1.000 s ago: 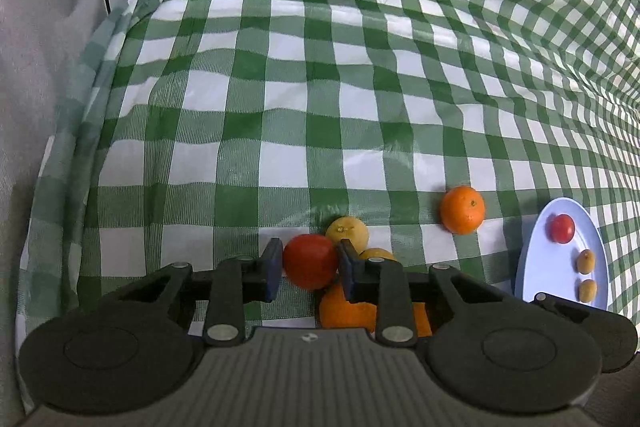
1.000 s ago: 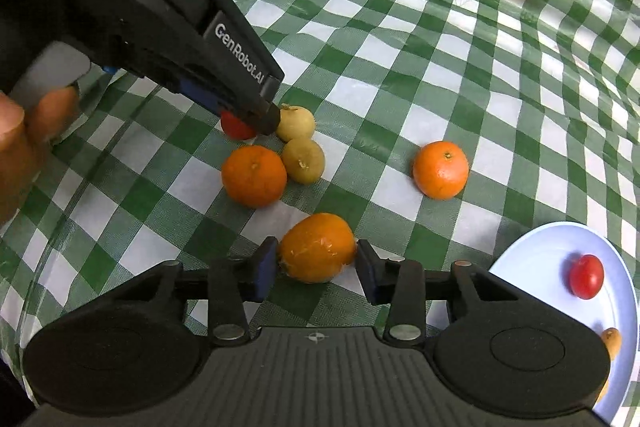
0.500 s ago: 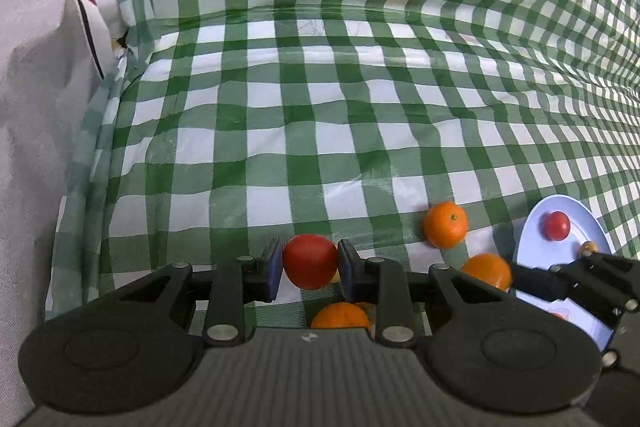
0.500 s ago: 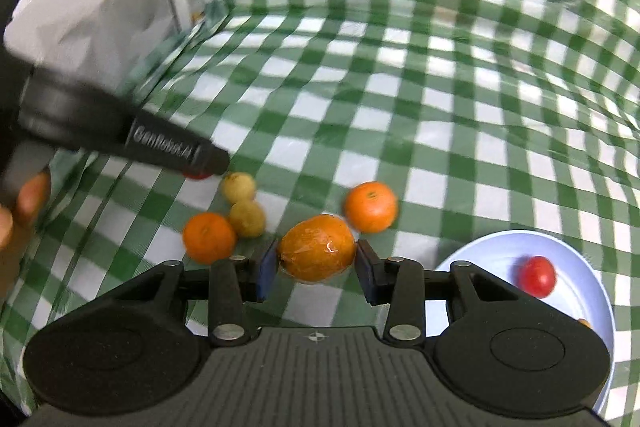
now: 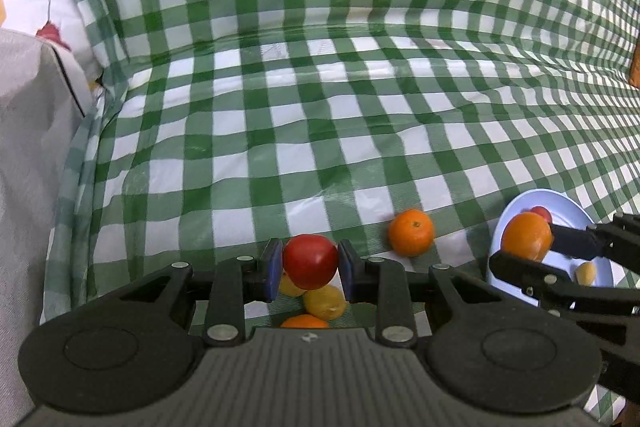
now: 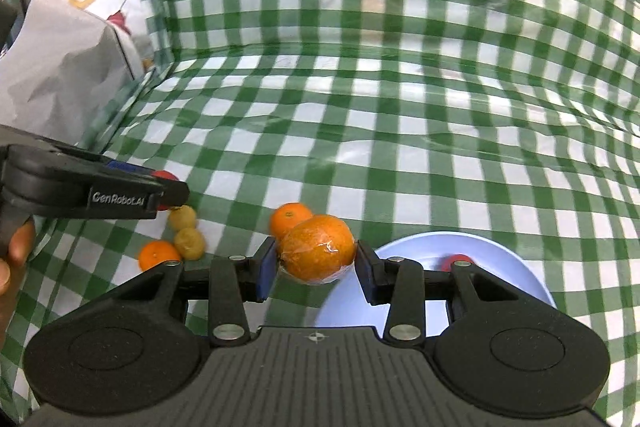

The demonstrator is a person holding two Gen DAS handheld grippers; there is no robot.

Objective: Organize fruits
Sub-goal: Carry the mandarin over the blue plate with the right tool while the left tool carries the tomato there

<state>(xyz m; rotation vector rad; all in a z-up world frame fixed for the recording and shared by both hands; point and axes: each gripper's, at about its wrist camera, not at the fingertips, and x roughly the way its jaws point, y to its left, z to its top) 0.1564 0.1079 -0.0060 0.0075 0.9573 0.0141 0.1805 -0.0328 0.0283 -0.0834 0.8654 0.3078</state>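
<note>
The right gripper (image 6: 316, 269), clamped on a plastic-wrapped orange (image 6: 318, 250), hangs at the near-left rim of the pale blue plate (image 6: 516, 269), so release lies just right and farther, while the left gripper (image 5: 308, 269), level, grips a red tomato (image 5: 310, 259) above the yellow fruits (image 5: 324, 301).

Domestic setting: surface under green-checked plastic tablecloth (image 5: 320, 131), printed fabric (image 6: 72, 67) alongside, blue plate (image 6: 520, 275) present.
</note>
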